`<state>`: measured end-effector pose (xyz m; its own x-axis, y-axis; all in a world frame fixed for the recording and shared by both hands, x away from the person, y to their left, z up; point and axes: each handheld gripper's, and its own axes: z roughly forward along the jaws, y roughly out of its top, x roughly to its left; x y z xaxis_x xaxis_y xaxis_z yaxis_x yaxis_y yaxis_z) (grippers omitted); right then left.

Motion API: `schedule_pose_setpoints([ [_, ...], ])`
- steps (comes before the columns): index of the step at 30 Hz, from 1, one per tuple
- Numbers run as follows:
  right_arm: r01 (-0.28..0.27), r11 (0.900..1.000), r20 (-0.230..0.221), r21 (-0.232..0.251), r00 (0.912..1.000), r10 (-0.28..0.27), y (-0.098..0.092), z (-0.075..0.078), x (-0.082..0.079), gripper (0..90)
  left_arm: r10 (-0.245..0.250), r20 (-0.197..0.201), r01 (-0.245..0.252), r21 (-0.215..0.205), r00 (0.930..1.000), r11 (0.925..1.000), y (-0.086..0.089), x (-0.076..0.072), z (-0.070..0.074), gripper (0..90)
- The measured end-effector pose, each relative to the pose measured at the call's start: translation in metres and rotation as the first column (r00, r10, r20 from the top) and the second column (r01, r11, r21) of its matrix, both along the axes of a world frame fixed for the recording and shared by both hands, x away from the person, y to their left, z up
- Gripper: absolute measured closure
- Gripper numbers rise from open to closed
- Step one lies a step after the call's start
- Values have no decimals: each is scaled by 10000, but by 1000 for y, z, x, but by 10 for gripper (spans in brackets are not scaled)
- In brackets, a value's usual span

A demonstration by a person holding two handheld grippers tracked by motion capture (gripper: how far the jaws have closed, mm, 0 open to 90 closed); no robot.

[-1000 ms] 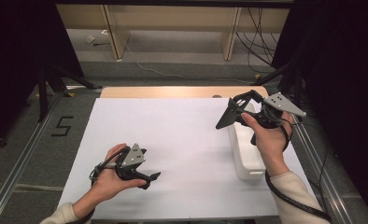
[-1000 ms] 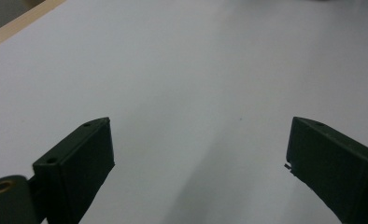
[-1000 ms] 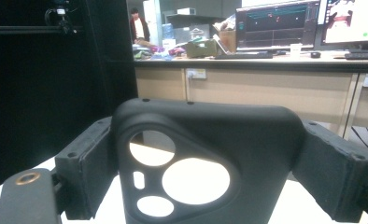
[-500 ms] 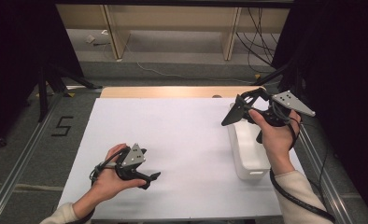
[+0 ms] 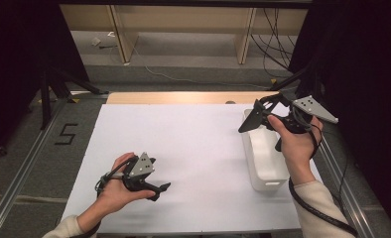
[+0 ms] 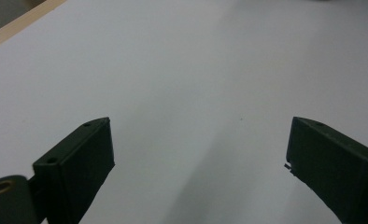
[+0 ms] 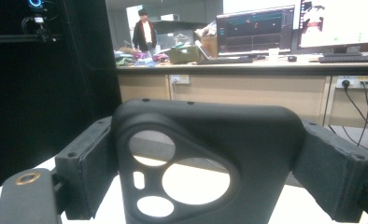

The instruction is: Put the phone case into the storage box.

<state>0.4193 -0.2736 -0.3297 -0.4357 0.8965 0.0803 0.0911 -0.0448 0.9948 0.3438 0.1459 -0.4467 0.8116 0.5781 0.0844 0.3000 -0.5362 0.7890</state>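
Note:
A black phone case (image 7: 252, 140) with camera cut-outs sits crosswise between the jaws of my right gripper (image 7: 210, 140), which is shut on its two long edges. From above, that gripper (image 5: 257, 115) holds the case (image 5: 248, 122) in the air over the far end of a white plastic bin (image 5: 268, 163) at the table's right side. My left gripper (image 5: 160, 190) rests low on the white sheet (image 5: 198, 148) near the front left. Its jaws stand wide open in the left gripper view (image 6: 198, 140), with bare sheet between them.
A metal rail (image 5: 347, 188) runs along the table's right edge, and a wooden strip (image 5: 183, 97) borders the far edge. Beyond it stand shelf legs and cables on the floor. The right gripper view looks out at a desk with monitors (image 7: 257, 28) and a person far off.
My right gripper has drifted slightly to the right with the case still in it. The left gripper has stayed where it was.

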Motion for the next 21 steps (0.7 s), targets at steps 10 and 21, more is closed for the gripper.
schedule_pose_setpoints([
  [10,215,9998,-10,-29,9998,-215,-6,0,1,147,24,16,-24,-47,10000,10000,0,0,0,74],
  [21,413,9991,-77,-34,9991,-413,-11,-1,3,147,2,14,-2,-56,10000,10000,0,0,0,74],
])
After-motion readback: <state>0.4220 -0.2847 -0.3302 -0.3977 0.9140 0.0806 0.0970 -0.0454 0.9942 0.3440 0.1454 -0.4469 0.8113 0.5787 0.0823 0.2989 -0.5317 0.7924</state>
